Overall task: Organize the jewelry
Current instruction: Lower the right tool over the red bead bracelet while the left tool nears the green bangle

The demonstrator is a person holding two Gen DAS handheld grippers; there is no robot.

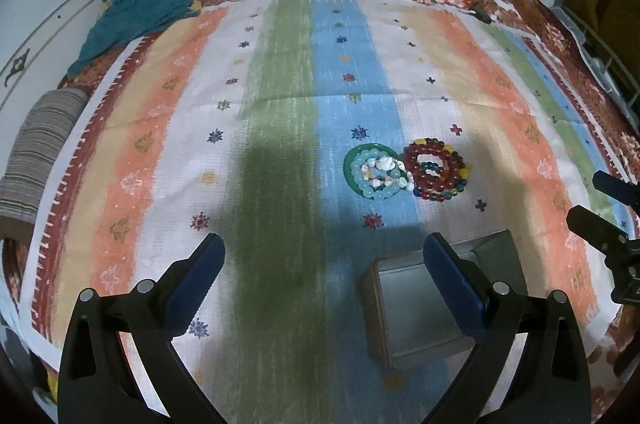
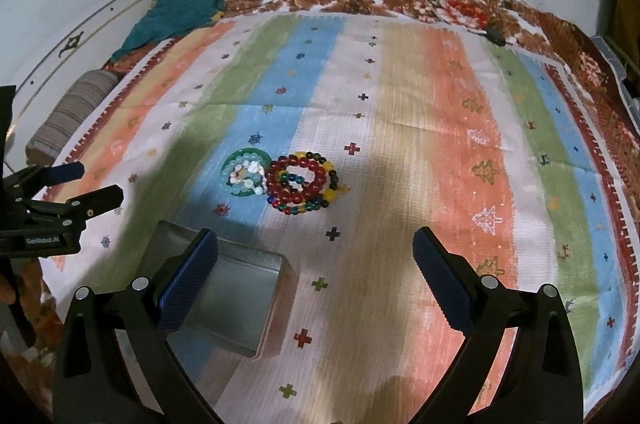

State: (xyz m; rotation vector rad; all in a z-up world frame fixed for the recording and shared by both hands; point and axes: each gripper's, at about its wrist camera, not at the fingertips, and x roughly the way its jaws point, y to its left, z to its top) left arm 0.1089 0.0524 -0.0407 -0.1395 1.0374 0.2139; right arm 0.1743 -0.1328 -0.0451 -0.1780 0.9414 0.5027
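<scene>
Your left hand-held gripper (image 1: 322, 272) and right hand-held gripper (image 2: 316, 264) both gape wide, holding nothing. The bracelets (image 2: 300, 183) lie heaped beyond the metal tin (image 2: 240, 304).

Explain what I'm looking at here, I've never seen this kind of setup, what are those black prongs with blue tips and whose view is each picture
No robot here: a person holds two hand grippers, each with a camera looking along its two blue-padded fingers. One picture is from the left gripper, the other from the right gripper; both are open and hold nothing. On the striped cloth lie a pale bead bracelet on a green ring, touching a pile of red and multicoloured bead bracelets. Nearer sits an open metal box, apparently empty.
</scene>
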